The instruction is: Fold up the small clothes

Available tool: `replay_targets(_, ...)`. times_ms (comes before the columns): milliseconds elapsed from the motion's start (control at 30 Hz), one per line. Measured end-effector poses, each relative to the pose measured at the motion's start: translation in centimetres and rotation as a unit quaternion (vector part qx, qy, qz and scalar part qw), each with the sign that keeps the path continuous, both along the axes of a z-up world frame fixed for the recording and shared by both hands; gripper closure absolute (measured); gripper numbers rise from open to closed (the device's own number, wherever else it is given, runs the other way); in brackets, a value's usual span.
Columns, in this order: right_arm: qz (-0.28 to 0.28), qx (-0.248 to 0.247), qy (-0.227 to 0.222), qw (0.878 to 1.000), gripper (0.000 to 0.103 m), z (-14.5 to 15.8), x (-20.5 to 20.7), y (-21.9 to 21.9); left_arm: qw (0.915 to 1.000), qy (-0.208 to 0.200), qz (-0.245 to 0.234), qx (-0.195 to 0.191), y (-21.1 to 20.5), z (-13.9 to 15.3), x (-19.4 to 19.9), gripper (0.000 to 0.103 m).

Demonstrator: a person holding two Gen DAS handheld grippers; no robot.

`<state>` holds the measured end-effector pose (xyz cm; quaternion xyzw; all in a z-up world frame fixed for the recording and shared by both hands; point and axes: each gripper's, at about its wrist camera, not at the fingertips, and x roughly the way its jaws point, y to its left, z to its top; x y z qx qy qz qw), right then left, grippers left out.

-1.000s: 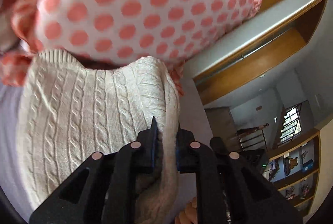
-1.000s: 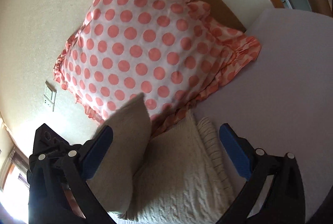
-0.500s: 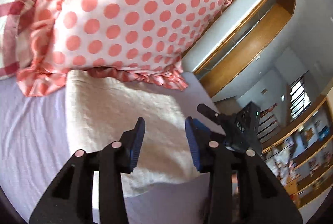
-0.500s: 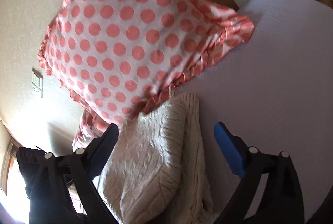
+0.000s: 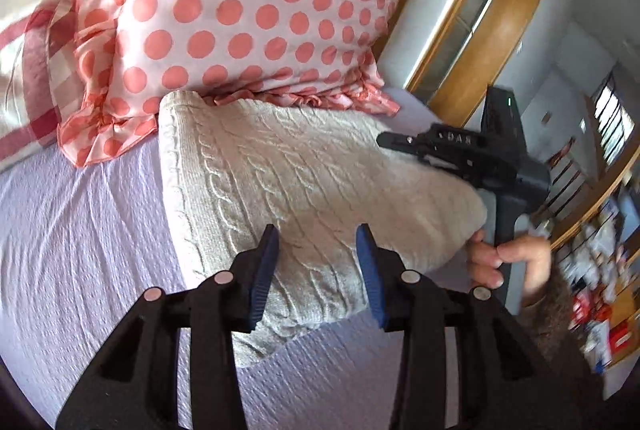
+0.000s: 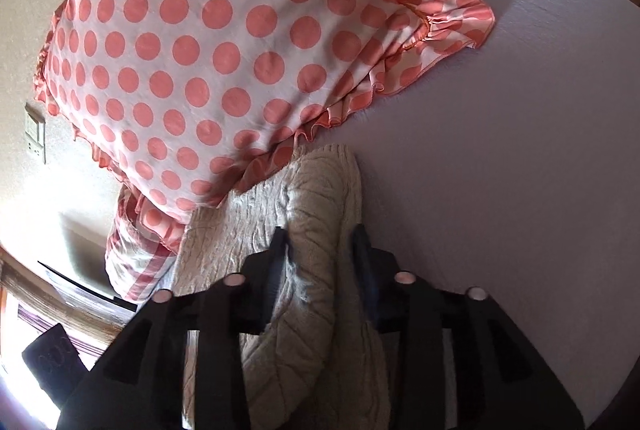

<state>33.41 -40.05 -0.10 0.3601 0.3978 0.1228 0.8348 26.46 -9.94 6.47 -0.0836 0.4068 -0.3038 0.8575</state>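
Observation:
A cream cable-knit sweater (image 5: 288, 182) lies folded on the lilac bed sheet (image 5: 88, 250), its far edge against a polka-dot pillow. My left gripper (image 5: 318, 270) is open, its blue pads just over the sweater's near edge, holding nothing. My right gripper (image 6: 320, 262) has its jaws closed in around a thick fold of the sweater (image 6: 316, 210) at its right edge. The right gripper's body and the hand holding it also show in the left wrist view (image 5: 472, 154), at the sweater's right side.
A white pillow with coral dots and a frill (image 5: 248, 2) leans on the wall behind the sweater; it also shows in the right wrist view (image 6: 224, 30). A red checked pillow (image 5: 32, 78) lies to its left. A wooden bed frame (image 5: 480, 42) and shelves stand at the right.
My left gripper let go of the sweater, opened and drew back. My right gripper went from wide open to closed on the sweater's right fold. The sweater now lies flat.

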Motion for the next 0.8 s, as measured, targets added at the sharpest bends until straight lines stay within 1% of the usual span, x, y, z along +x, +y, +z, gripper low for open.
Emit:
replay_targets(33,-0.005,0.012,-0.004,1.0,0.019,0.3,-0.4,-0.5,0.9993,0.012,0.022,-0.027,1.7,0.1,0.6,0.061)
replay_targets(67,-0.009,0.021,-0.01,1.0,0.007,0.5,-0.6,-0.8,0.9978,0.023,0.043,-0.045,3.2,0.1,1.2,0.057)
replay_targets(100,-0.005,0.03,-0.013,0.999,0.007,0.7,-0.8,-1.0,0.9961,0.038,0.06,-0.053,4.5,-0.1,2.0,0.054)
replay_targets(167,0.006,0.048,-0.004,0.999,0.007,0.4,-0.6,-1.2,0.991,0.079,0.087,-0.064,6.4,-1.1,3.6,0.054)
replay_targets(200,0.011,0.052,0.003,0.999,0.007,0.1,-0.5,-1.1,0.988,0.103,0.089,-0.074,7.1,-1.8,4.2,0.054)
replay_targets(267,0.024,0.044,0.026,0.998,0.008,-0.5,0.0,-0.4,0.9817,0.144,0.087,-0.088,7.5,-3.5,5.5,0.053)
replay_targets(333,0.041,0.032,0.044,0.998,0.012,-1.1,0.3,0.5,0.9777,0.161,0.08,-0.11,7.7,-4.4,6.2,0.05)
replay_targets(367,0.046,0.022,0.042,0.998,0.013,-1.0,0.2,0.8,0.9767,0.164,0.076,-0.115,7.6,-4.5,6.4,0.05)
replay_targets(400,0.053,0.025,0.041,0.997,0.013,-1.1,0.2,1.0,0.9762,0.166,0.075,-0.117,7.5,-4.6,6.5,0.047)
replay_targets(433,0.061,0.029,0.04,0.997,0.016,-1.2,0.2,1.1,0.9757,0.169,0.075,-0.118,7.4,-4.7,6.7,0.046)
replay_targets(467,0.07,0.036,0.045,0.996,0.03,-1.6,0.3,1.2,0.9746,0.176,0.074,-0.118,7.3,-5.0,6.8,0.042)
replay_targets(500,0.079,0.035,0.049,0.995,0.034,-1.9,0.3,1.5,0.9724,0.184,0.077,-0.121,7.2,-5.3,7.1,0.04)
replay_targets(567,0.087,0.029,0.045,0.995,0.034,-1.8,0.2,1.8,0.9692,0.193,0.079,-0.131,7.0,-5.7,6.8,0.039)
replay_targets(633,0.099,0.031,0.042,0.994,0.041,-2.1,0.1,2.1,0.9655,0.202,0.077,-0.145,6.7,-6.4,6.7,0.039)
replay_targets(667,0.103,0.037,0.042,0.993,0.051,-2.3,0.2,2.3,0.9649,0.201,0.076,-0.151,6.2,-6.5,6.9,0.04)
replay_targets(700,0.109,0.05,0.041,0.992,0.058,-2.6,0.2,2.4,0.9648,0.202,0.072,-0.152,5.8,-6.5,7.0,0.045)
replay_targets(733,0.109,0.061,0.039,0.991,0.059,-2.8,0.2,2.5,0.9657,0.199,0.075,-0.149,5.6,-6.4,7.0,0.047)
replay_targets(800,0.109,0.083,0.037,0.99,0.062,-2.8,0.1,2.7,0.9655,0.197,0.073,-0.154,5.6,-6.2,7.0,0.063)
